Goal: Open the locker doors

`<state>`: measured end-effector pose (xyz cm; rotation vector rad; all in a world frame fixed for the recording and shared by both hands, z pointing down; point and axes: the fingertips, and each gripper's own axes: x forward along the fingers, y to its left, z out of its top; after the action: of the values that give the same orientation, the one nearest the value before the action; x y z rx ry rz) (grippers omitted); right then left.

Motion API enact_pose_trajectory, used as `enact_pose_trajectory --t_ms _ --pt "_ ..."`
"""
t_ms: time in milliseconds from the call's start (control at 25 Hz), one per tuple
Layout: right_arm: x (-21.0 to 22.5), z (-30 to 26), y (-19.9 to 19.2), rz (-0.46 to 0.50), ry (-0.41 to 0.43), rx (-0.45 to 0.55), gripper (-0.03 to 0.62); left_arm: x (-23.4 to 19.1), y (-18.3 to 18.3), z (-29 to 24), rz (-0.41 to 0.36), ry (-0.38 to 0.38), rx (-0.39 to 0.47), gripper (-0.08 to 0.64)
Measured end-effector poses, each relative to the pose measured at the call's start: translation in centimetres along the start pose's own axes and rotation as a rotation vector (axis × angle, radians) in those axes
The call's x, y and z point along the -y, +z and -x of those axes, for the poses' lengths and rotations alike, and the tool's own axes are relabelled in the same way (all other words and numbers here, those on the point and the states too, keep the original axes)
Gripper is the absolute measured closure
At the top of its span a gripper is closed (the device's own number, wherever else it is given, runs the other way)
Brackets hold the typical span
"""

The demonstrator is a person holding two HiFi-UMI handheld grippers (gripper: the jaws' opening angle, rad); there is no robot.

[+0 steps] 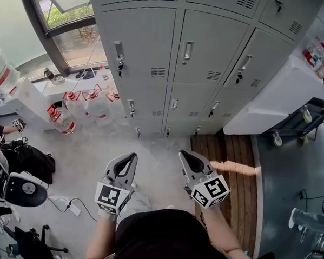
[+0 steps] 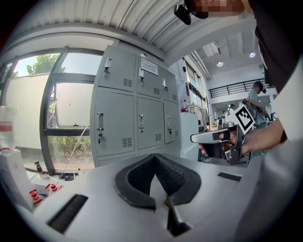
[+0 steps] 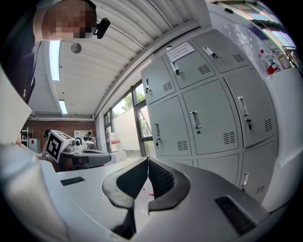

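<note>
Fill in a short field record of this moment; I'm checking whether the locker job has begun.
locker doors: all in view closed
left hand-held gripper: jaws shut, empty, held away from the doors
right hand-held gripper: jaws shut, empty, held away from the doors
floor by window: clear water jugs with red caps
task state: no door opened yet

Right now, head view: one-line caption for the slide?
Left gripper and right gripper, shut and empty, held short of the closed grey lockers.
</note>
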<state>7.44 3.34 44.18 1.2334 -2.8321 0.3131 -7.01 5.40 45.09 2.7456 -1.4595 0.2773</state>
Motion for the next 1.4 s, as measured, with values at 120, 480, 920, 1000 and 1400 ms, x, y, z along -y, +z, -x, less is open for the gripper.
enact_pose_trajectory --t_ms 120,480,920,1000,1400 --pt "-0.7 -4.5 0.5 -0.005 -0.019 -0.007 0.563 -4.9 -0.3 -0.4 0.03 -0.003 0.008 0.543" --pt "-3.1 -18.2 2.2 0.001 -0.059 -0.004 0.563 -18.7 -1.1 -1.0 0.053 -0.031 0.038 0.543" --pt "-3.7 -31.4 5.9 0.075 -0.081 -0.013 0.561 -29.8 -2.4 0.1 0.081 -0.012 0.045 0.543" --pt "-3.2 -33.2 6.9 0.088 -0.087 -0.012 0.561 -30.9 -2.3 0.1 0.077 -0.004 0.047 0.543" --pt "-0.1 -40.8 10.7 0.135 -0.1 0.002 0.56 -35.0 -2.5 -0.9 0.096 0.092 0.048 0.543"
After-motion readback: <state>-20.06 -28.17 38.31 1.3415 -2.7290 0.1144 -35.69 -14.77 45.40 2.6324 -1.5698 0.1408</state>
